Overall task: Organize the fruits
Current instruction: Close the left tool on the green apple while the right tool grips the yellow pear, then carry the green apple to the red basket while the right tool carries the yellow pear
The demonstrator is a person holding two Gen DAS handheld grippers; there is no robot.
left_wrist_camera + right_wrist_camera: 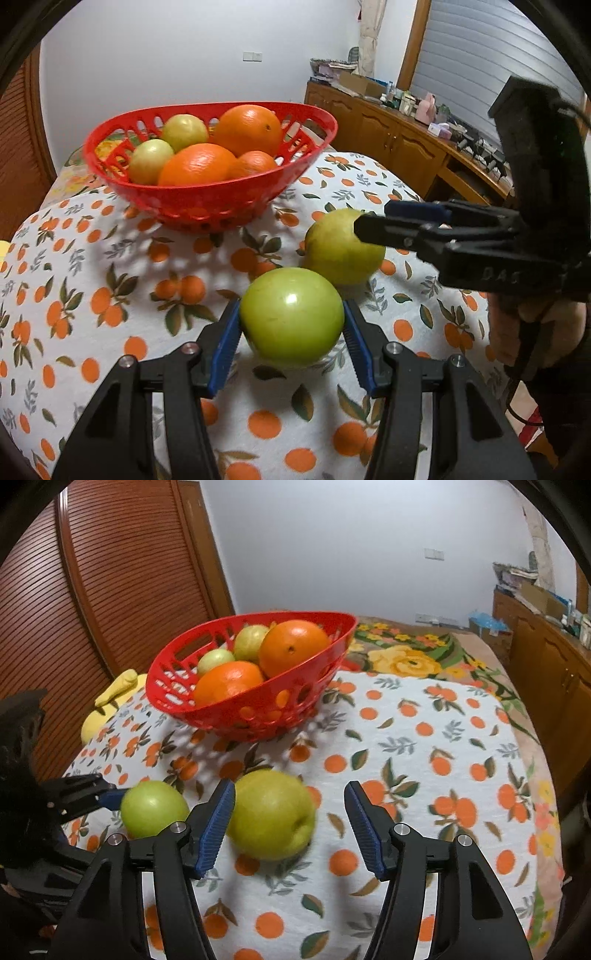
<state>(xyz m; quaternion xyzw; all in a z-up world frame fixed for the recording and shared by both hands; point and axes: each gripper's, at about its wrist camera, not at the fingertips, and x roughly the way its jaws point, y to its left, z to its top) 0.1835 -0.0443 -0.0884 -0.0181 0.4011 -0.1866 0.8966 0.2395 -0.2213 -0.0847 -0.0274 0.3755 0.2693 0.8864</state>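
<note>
Two apples lay side by side on the cloth: one between my left pads, the other at its one o'clock. The basket stood at eleven, holding fruit.

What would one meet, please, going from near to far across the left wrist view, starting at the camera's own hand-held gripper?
Left hand-held gripper → smooth green apple between its fingers → yellow-green fruit with the right hand-held gripper at it → red basket of oranges and green fruit → white wall.
</note>
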